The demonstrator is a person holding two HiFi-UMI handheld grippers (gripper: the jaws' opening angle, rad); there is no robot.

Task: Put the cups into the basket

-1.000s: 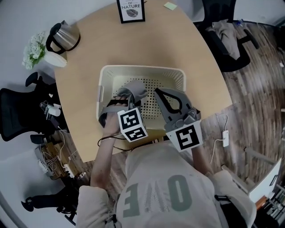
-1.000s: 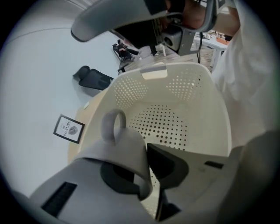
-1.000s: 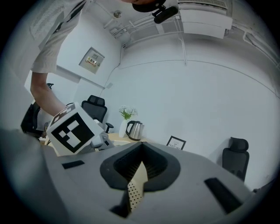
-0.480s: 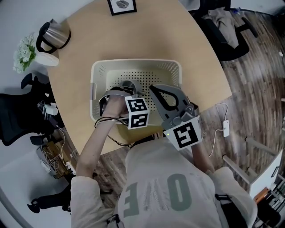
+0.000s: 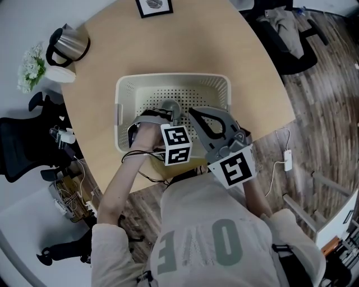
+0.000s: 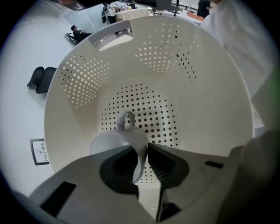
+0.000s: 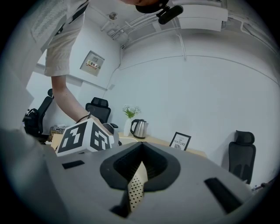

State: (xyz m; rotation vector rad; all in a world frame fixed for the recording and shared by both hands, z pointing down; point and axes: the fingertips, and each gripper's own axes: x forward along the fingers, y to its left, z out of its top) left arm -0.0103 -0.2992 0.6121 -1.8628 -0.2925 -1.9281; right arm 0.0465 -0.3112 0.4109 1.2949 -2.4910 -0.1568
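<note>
**Cup release inside basket**

Left gripper [image 6: 142, 158] is clamped on the wall of the cup [image 6: 114, 141], which hangs inside the basket [image 6: 83, 74] near its perforated floor. Right gripper [image 7: 140, 171] pinches the basket's near wall, bracing it on the desk [image 5: 101, 73]. Lower until the cup seats, then part the jaws.

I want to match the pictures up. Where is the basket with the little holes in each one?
Head view: the basket sits in the middle of the picture.
Left gripper view: the basket fills the picture, around the cup.
Right gripper view: only a holey strip shows, pinched between the jaws.
Shared landmark: the framed picture.
</note>
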